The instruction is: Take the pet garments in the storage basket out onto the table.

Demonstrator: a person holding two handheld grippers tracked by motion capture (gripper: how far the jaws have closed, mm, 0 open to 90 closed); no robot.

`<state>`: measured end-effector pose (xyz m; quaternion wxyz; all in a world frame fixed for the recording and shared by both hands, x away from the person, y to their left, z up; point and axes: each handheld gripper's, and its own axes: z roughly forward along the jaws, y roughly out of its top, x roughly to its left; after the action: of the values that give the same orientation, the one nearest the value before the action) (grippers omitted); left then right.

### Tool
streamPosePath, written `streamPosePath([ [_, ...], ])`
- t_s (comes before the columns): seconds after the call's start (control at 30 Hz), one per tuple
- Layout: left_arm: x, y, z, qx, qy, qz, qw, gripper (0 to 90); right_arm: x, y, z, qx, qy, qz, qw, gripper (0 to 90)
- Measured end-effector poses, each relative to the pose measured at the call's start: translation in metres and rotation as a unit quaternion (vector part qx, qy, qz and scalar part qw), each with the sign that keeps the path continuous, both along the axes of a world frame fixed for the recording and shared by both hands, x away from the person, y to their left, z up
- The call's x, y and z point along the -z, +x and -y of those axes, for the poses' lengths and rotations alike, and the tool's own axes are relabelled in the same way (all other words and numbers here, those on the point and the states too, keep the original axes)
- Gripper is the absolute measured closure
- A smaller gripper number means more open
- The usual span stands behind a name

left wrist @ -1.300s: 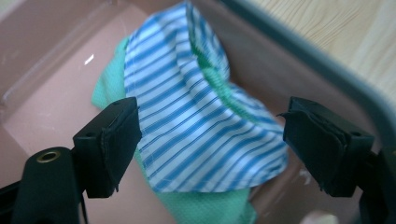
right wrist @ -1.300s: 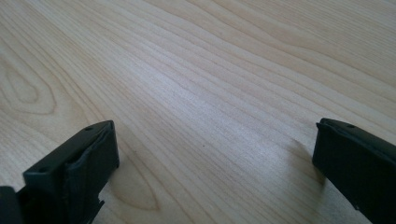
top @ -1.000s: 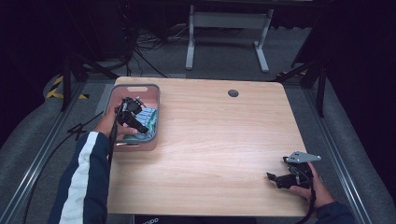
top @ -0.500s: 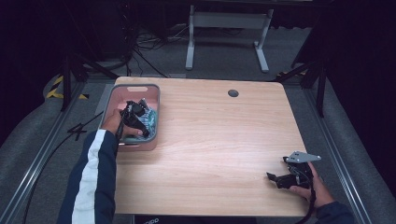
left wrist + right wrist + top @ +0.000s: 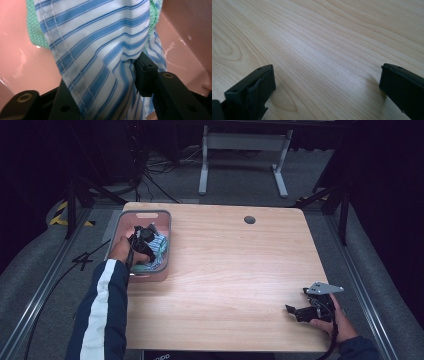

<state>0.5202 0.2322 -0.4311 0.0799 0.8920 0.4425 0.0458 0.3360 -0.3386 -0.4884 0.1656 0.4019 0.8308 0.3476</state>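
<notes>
A pink plastic bin point(image 5: 145, 213) stands at the table's left edge with a blue-striped white cloth point(image 5: 159, 245) bunched inside. My left gripper point(image 5: 142, 237) reaches down into the bin. In the left gripper view the striped cloth point(image 5: 100, 50) hangs between the black jaws, and the left gripper point(image 5: 105, 87) is shut on a fold of it. A green knitted fabric point(image 5: 37, 32) peeks out behind the cloth. My right gripper point(image 5: 296, 312) rests near the front right corner. The right gripper point(image 5: 327, 80) is open, with bare wood between its jaws.
The wooden table point(image 5: 235, 265) has a round cable hole point(image 5: 249, 219) near its far edge. The bin's pink walls point(image 5: 180, 37) rise close around the left gripper. Beyond the table stand a grey metal frame point(image 5: 240, 142) and floor cables point(image 5: 160, 175).
The left hand has shifted slightly inside the bin and its forearm has swung to the right. The right hand has stayed where it was.
</notes>
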Motion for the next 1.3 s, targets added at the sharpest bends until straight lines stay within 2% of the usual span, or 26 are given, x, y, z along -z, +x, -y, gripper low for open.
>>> streamPosePath([
  [0.03, 0.0, -0.001, 0.0, -0.003, 0.0, 0.004, 1.0, 64.8, 0.0, 0.0, 0.0, 0.0, 0.0, -0.001, 1.0, 0.7],
  [0.1, 0.0, -0.002, -0.001, -0.004, -0.006, 0.006, 1.0, 65.7, 0.0, 0.0, 0.0, 0.0, 0.0, 0.0, 1.0, 0.7],
  [0.13, -0.002, -0.002, -0.002, 0.0, 0.001, 0.009, 1.0, 66.4, 0.0, 0.0, 0.0, 0.0, 0.0, -0.001, 1.0, 0.7],
  [0.23, -0.003, -0.005, -0.005, -0.005, -0.009, 0.017, 0.9998, 69.1, 0.0, 0.0, 0.0, 0.0, 0.0, -0.001, 1.0, 0.7],
  [0.27, -0.004, -0.006, -0.006, -0.005, -0.008, 0.023, 0.9997, 69.8, 0.0, 0.0, 0.0, 0.0, 0.0, -0.001, 1.0, 0.7],
  [0.47, -0.022, -0.011, -0.011, -0.007, -0.02, 0.06, 0.998, 71.4, 0.0, 0.0, 0.0, 0.0, 0.0, -0.001, 1.0, 0.7],
  [0.53, -0.029, -0.012, -0.013, -0.008, -0.024, 0.065, 0.9975, 71.5, 0.0, 0.0, 0.0, 0.0, 0.0, 0.0, 1.0, 0.7],
  [0.63, -0.037, -0.016, -0.016, -0.013, -0.036, 0.081, 0.996, 71.5, 0.0, 0.0, 0.0, 0.0, 0.0, 0.0, 1.0, 0.7],
  [0.7, -0.041, -0.019, -0.018, -0.012, -0.036, 0.091, 0.9951, 71.6, 0.0, 0.0, 0.0, 0.0, 0.0, -0.001, 1.0, 0.7],
  [0.9, -0.056, -0.028, -0.027, -0.019, -0.06, 0.122, 0.9905, 71.6, 0.0, 0.0, 0.0, 0.0, 0.0, 0.0, 1.0, 0.7],
  [1.07, -0.072, -0.037, -0.032, -0.016, -0.09, 0.15, 0.9844, 71.7, 0.0, 0.0, 0.0, 0.0, 0.0, 0.0, 1.0, 0.7],
  [1.23, -0.088, -0.047, -0.031, -0.008, -0.105, 0.177, 0.9785, 71.8, 0.0, 0.0, 0.0, 0.0, 0.0, 0.0, 1.0, 0.7],
  [1.3, -0.091, -0.048, -0.031, -0.003, -0.105, 0.179, 0.9783, 71.7, 0.0, 0.0, 0.0, 0.0, 0.0, 0.0, 1.0, 0.7],
])
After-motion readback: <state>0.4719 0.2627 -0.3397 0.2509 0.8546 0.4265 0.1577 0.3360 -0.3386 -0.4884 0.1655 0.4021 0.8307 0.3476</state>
